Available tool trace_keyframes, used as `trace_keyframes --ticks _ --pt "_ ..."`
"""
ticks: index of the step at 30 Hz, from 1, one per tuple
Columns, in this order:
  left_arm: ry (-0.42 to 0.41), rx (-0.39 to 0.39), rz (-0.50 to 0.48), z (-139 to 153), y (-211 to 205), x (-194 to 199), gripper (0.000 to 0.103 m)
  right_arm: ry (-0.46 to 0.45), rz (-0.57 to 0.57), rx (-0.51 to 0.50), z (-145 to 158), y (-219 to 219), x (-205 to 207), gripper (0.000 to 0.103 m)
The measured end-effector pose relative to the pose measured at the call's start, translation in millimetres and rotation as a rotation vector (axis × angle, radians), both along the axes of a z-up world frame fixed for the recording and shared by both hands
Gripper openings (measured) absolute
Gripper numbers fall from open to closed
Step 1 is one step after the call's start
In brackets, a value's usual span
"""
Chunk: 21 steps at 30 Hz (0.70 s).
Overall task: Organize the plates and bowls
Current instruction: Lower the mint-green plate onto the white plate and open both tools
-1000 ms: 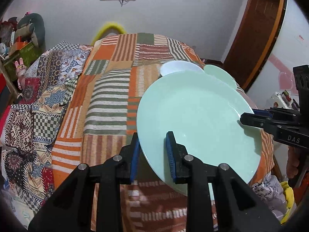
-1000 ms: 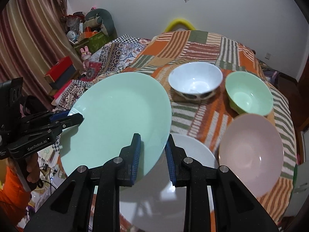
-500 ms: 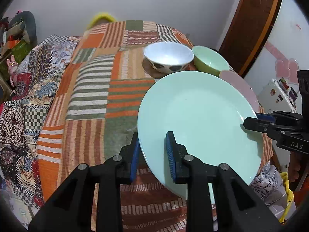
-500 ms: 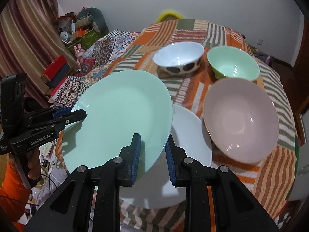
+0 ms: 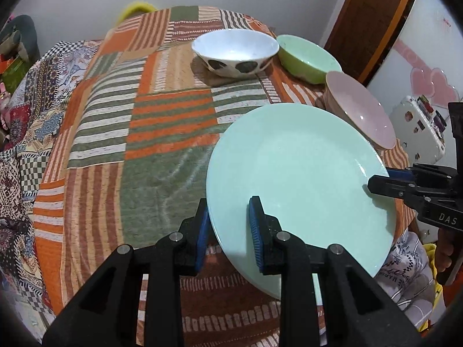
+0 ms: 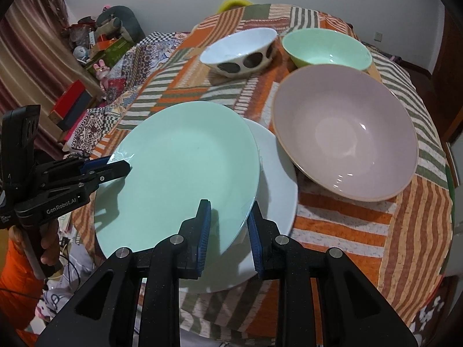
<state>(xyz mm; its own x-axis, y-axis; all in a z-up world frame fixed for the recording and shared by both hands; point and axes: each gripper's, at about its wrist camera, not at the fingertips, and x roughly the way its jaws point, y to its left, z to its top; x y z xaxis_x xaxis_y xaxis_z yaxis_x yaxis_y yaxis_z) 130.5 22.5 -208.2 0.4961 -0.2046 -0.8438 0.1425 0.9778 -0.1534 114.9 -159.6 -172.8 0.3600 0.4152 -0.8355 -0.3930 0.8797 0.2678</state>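
Both grippers hold a mint green plate (image 5: 298, 173) by opposite rims. My left gripper (image 5: 228, 225) is shut on its near edge, and my right gripper (image 6: 228, 225) is shut on the other edge. The plate (image 6: 179, 167) hangs low over a white plate (image 6: 275, 179) lying on the table. The right gripper also shows in the left wrist view (image 5: 379, 183), and the left gripper in the right wrist view (image 6: 118, 167). A pink bowl (image 6: 344, 136), a green bowl (image 6: 327, 49) and a white spotted bowl (image 6: 240, 52) stand beyond.
A striped patchwork cloth (image 5: 162, 133) covers the round table. A bed with patterned covers (image 5: 29, 101) lies to the left. A wooden door (image 5: 373, 23) and a small white case (image 5: 416, 127) are at the right. Boxes and toys (image 6: 95, 55) clutter the far left.
Both grippers carried the green plate forward and down toward the white plate. The bowls now appear closer in both views.
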Motion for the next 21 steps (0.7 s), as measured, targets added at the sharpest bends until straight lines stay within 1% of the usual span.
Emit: trace_keyframes --ticks 6,12,14,21 --pt "0.010 0.031 -0.026 -6 -11 8 0.025 0.025 -0.021 -0.006 -8 -8 3 0.023" --pt "0.009 0.080 -0.039 -10 -16 11 0.025 0.038 -0.018 -0.012 -11 -8 5 0.023" --pt "0.030 0.083 -0.042 -15 -16 12 0.025 0.040 -0.014 -0.013 -11 -10 4 0.023" --pt "0.025 0.095 -0.047 -17 -18 12 0.026 0.043 -0.001 -0.006 -11 -12 3 0.023"
